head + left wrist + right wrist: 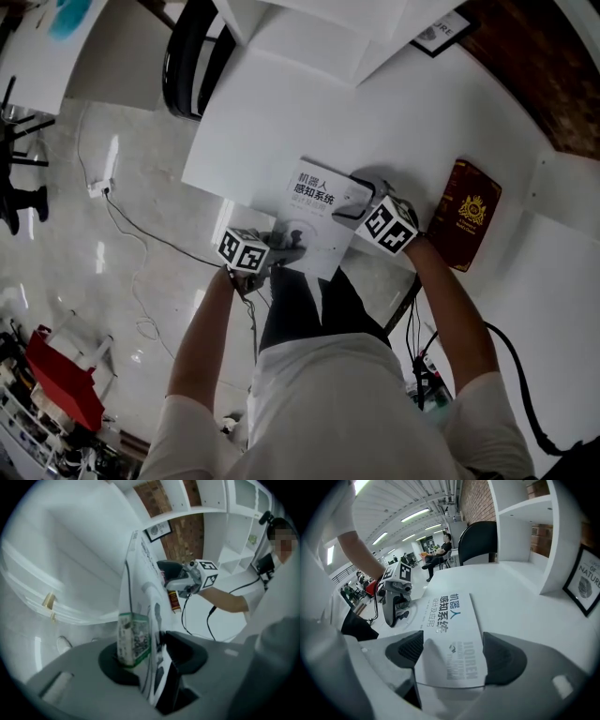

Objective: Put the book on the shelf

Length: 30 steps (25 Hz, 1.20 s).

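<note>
While the left gripper's [281, 248] jaws are clamped on the near corner of the white book [314, 211], pinching its edge from both faces, the right gripper's [349, 208] jaws stand apart, with the book's right edge slanting through the gap between them, one jaw partly under the cover and the other at its top face. The book is cover up, its blue and grey title showing. It sits at the near edge of the white counter [412, 122], its lower part jutting past that edge above the person's lap; whether it touches the counter cannot be told. Both bare forearms reach forward from white short sleeves and converge on the book, the left forearm [202, 337] coming in from the lower left and the right forearm [455, 300] from the lower right, each marker cube turned upward. Just to the right of the right gripper a dark red book [466, 214] lies flat on the counter. Farther back a framed picture [583, 581] leans on the counter beside the white shelf [520, 508], whose bays open onto a brick wall; one bay holds a small thing too small to tell. A black chair [187, 56] stands beyond the counter's far end.
</note>
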Available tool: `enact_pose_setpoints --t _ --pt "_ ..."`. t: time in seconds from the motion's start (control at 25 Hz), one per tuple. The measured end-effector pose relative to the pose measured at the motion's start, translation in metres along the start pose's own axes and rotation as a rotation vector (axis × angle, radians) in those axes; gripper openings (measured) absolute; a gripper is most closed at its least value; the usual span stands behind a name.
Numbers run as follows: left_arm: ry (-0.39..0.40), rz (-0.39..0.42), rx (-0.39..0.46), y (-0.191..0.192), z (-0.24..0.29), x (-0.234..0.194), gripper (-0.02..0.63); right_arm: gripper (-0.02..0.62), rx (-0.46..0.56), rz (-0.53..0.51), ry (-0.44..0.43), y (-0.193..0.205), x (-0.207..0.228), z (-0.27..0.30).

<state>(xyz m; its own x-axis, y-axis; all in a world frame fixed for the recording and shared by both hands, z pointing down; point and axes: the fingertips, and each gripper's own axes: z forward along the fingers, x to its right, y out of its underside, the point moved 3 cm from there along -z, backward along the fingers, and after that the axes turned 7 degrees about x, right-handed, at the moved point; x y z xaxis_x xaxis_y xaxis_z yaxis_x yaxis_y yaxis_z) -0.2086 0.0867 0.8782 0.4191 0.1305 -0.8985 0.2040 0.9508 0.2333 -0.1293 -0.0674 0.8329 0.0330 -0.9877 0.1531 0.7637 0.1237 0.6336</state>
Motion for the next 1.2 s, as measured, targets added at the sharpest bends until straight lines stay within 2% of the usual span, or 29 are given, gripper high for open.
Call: enact_pose_setpoints --t 0.12,0.24,0.32,0.44,0.6,0.72,1.04,1.12,1.2 --pt "0.042 -0.03 -0.006 -0.002 -0.002 0.012 0.098 0.397 0.057 0.044 0.087 -0.006 0.002 -0.01" --pt "0.085 -0.113 0.029 -0.002 -0.004 0.025 0.063 0.397 0.12 0.137 0.184 -0.006 -0.007 -0.032" --pt "0.104 -0.14 0.069 -0.002 -0.007 0.032 0.055 0.397 0.159 0.238 0.202 -0.001 -0.022 -0.046" --pt "0.11 -0.132 0.099 -0.003 -0.009 0.044 0.055 0.397 0.165 0.351 0.183 0.017 -0.054 -0.063" --pt "0.082 -0.072 0.115 -0.007 -0.009 0.067 0.055 0.397 0.144 0.442 0.119 0.035 -0.103 -0.072" --pt "0.082 -0.029 0.122 -0.014 -0.008 0.086 0.06 0.397 0.164 0.533 0.09 0.04 -0.126 -0.079" --pt "0.142 0.087 0.126 -0.049 -0.015 0.15 0.081 0.402 0.376 0.897 0.018 0.019 -0.134 -0.106" --pt "0.166 0.113 0.128 -0.06 -0.021 0.17 0.085 0.437 0.43 0.966 0.009 0.01 -0.132 -0.116" --pt "0.201 0.138 0.131 -0.073 -0.029 0.19 0.086 0.449 0.501 1.03 -0.035 -0.002 -0.13 -0.127"
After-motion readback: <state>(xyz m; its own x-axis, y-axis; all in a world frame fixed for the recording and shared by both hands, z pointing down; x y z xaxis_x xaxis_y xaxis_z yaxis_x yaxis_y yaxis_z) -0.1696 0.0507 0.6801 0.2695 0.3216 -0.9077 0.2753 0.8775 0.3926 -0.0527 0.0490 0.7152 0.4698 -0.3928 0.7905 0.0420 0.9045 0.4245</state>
